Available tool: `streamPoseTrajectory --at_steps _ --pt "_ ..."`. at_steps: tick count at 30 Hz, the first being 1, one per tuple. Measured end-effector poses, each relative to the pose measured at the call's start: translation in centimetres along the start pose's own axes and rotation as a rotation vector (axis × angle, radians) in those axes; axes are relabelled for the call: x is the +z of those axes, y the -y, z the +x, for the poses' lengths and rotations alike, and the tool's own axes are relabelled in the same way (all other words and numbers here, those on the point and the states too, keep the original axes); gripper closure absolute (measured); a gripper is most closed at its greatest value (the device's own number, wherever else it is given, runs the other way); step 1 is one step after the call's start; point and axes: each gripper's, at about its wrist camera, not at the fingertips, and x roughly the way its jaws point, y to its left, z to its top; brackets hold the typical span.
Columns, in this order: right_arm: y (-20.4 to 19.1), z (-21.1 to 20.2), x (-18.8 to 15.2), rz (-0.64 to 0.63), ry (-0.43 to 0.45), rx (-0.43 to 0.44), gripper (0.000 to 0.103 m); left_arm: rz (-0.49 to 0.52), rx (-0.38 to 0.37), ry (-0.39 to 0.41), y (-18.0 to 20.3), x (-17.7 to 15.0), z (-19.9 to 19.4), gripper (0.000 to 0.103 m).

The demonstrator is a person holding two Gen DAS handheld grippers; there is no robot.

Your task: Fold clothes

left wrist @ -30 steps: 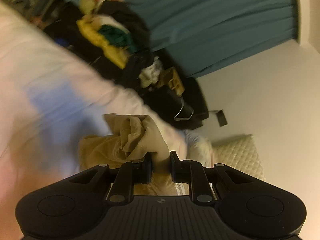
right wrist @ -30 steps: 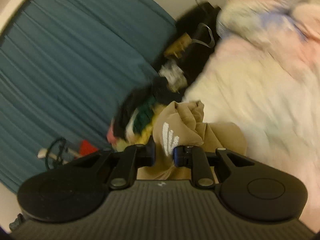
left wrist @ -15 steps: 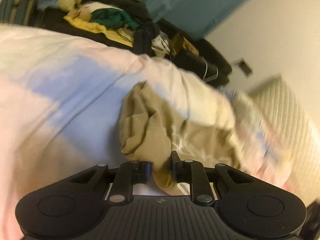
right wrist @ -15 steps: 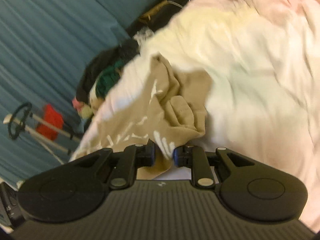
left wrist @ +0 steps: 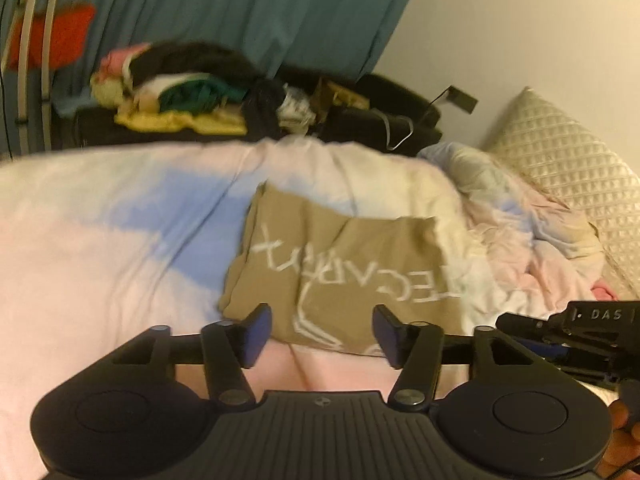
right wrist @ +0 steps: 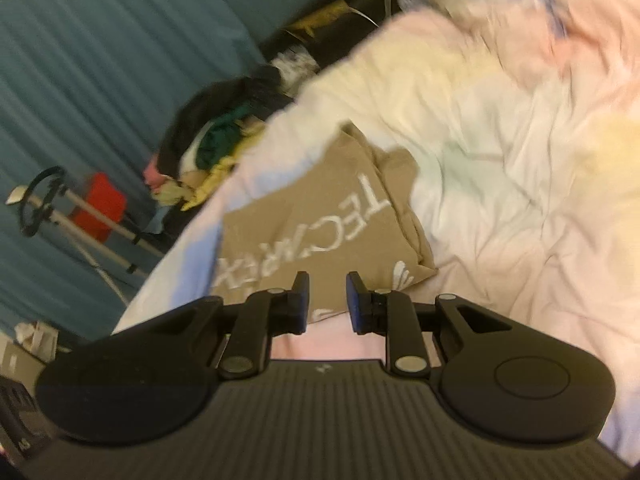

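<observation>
A tan garment with white lettering (left wrist: 344, 264) lies spread flat on the pastel duvet (left wrist: 100, 248). My left gripper (left wrist: 322, 330) is open and empty, hovering over the garment's near edge. The same garment shows in the right wrist view (right wrist: 320, 220), lying flat with a folded lump along its right side. My right gripper (right wrist: 328, 300) is open and empty just above its near edge. Part of the right gripper's body (left wrist: 576, 332) shows at the right in the left wrist view.
A heap of mixed clothes (left wrist: 188, 100) lies on dark furniture past the bed's far edge, in front of a teal curtain (left wrist: 240, 12). A quilted cream pillow (left wrist: 568, 168) lies at the right. A tripod with a red item (right wrist: 92, 208) stands at the left.
Both grippers were shut on the bunched tan garment; they brought it down onto the duvet and opened. The garment now lies spread flat, and both grippers are drawn back at its near edge.
</observation>
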Motion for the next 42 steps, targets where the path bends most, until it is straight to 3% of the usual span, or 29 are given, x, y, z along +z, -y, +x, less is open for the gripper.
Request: streamPoseTrajectory --at_steps 6,7,9,10,11,17,25,35,42 --pt "-3.5 -8.1 -1.5 -0.124 0.079 0.042 0.078 0.09 0.034 0.064 3.4 0.2 -8.3 0.019" --pt "-4.1 -9.2 -1.9 -0.144 0.089 0.044 0.073 0.1 0.038 0.078 3.9 0.0 -9.8 0.018" --pt "-5.0 -11.4 -2.8 -0.188 0.116 0.044 0.046 0.121 0.047 0.11 4.9 -0.4 -12.6 0.006" --pt "-5.2 -12.4 -3.3 -0.208 0.127 0.055 0.022 0.133 0.053 0.13 5.3 -0.7 -14.0 0.003" --pt "-5.5 -13.4 -3.9 -0.229 0.138 0.067 0.013 0.147 0.062 0.151 5.7 -1.1 -15.3 0.0" --pt "-5.8 -17.6 -7.6 -0.306 0.209 0.08 0.015 0.182 0.08 0.264 6.8 -4.7 -21.8 0.0" --pt "-5.6 -19.5 -12.3 -0.399 0.326 0.072 0.015 0.184 0.1 0.359 6.9 -9.8 -26.7 0.0" --pt "-5.6 -19.0 -15.9 -0.445 0.421 0.091 0.015 0.153 0.116 0.42 4.8 -12.2 -29.1 0.0" --pt "-6.2 -16.6 -18.1 -0.524 0.446 0.078 0.015 0.157 0.146 0.429 2.8 -13.6 -28.6 0.0"
